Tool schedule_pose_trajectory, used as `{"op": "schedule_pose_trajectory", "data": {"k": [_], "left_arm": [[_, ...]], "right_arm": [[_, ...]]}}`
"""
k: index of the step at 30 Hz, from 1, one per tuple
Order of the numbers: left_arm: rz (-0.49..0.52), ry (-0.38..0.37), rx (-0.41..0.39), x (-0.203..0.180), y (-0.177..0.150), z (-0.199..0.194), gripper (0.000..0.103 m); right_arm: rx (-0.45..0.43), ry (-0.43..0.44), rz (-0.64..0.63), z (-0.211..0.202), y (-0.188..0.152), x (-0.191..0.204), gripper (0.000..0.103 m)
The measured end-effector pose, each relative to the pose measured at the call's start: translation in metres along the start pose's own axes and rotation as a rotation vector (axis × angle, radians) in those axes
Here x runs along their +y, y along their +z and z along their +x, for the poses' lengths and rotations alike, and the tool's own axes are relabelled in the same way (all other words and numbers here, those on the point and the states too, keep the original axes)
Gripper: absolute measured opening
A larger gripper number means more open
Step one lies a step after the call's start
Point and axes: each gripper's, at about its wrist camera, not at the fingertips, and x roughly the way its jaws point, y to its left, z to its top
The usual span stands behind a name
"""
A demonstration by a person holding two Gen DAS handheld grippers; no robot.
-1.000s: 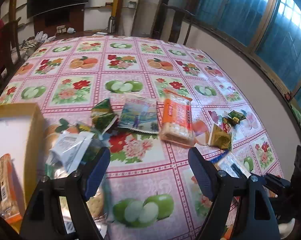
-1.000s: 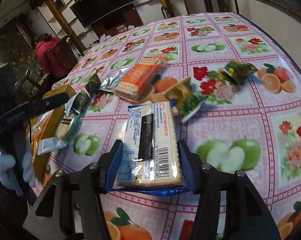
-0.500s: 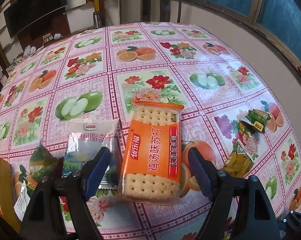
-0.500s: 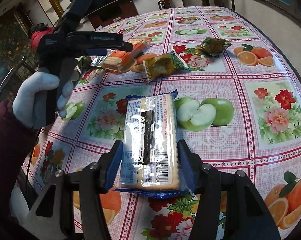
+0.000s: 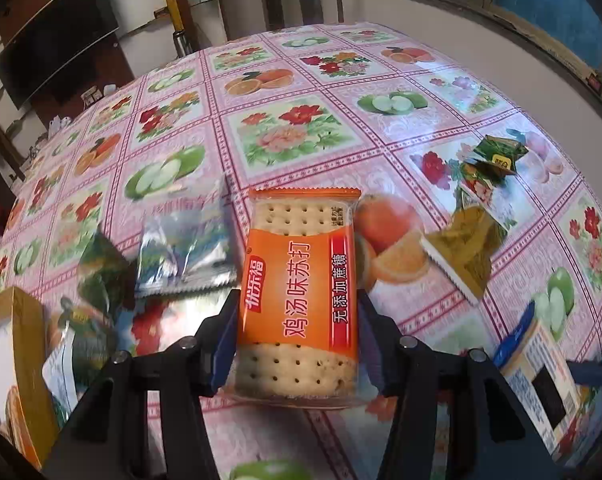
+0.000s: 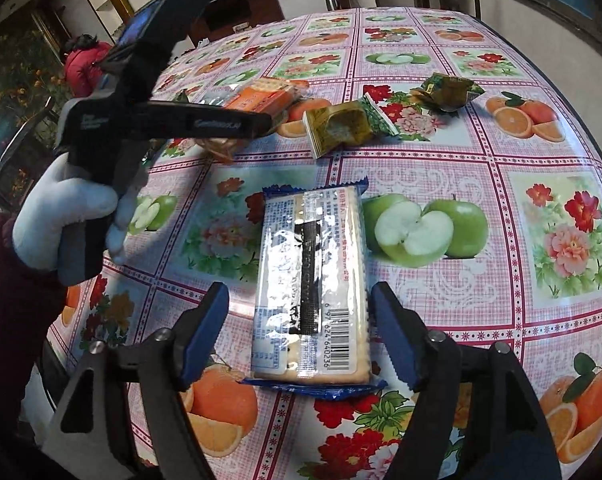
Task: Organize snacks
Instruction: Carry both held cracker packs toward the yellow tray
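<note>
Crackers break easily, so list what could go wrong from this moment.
1. The left claw pinches the orange cracker packet by its long edges near one end; squeezing may crack the biscuits, or the far end may sag.
2. The silver sachet lies close beside that packet and could get dragged.
3. The right claw stands open around the blue cracker packet; closing off-centre could twist it.

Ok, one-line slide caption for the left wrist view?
Left gripper closed on an orange cracker pack above a fruit-print tablecloth strewn with snack packets.
</note>
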Motion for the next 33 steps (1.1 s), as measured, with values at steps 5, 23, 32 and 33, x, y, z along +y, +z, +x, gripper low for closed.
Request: {"op": "schedule_pose_trajectory", "data": {"k": [5, 23, 32, 33], "left_arm": [[-0.051, -0.016, 0.012, 0.018, -0.054, -0.03, 0.054], [-0.127, -0.029, -0.076, 0.016, -0.125, -0.065, 0.054], [-0.254, -0.093, -0.176, 0.048, -0.141, -0.107, 0.054], [-0.268, -0.097, -0.189, 0.053, -0.143, -0.112, 0.054]], "right_arm": [[0.011, -0.03, -0.025, 0.007, 0.007, 0.006, 0.074], [0.015, -0.22, -0.132, 0.026, 0.013, 0.039, 0.057], [-0.008, -0.152, -0.081, 0.017, 0.001, 0.046, 0.056], [-0.01, -0.138, -0.076, 0.016, 0.0, 0.047, 0.056]]}}
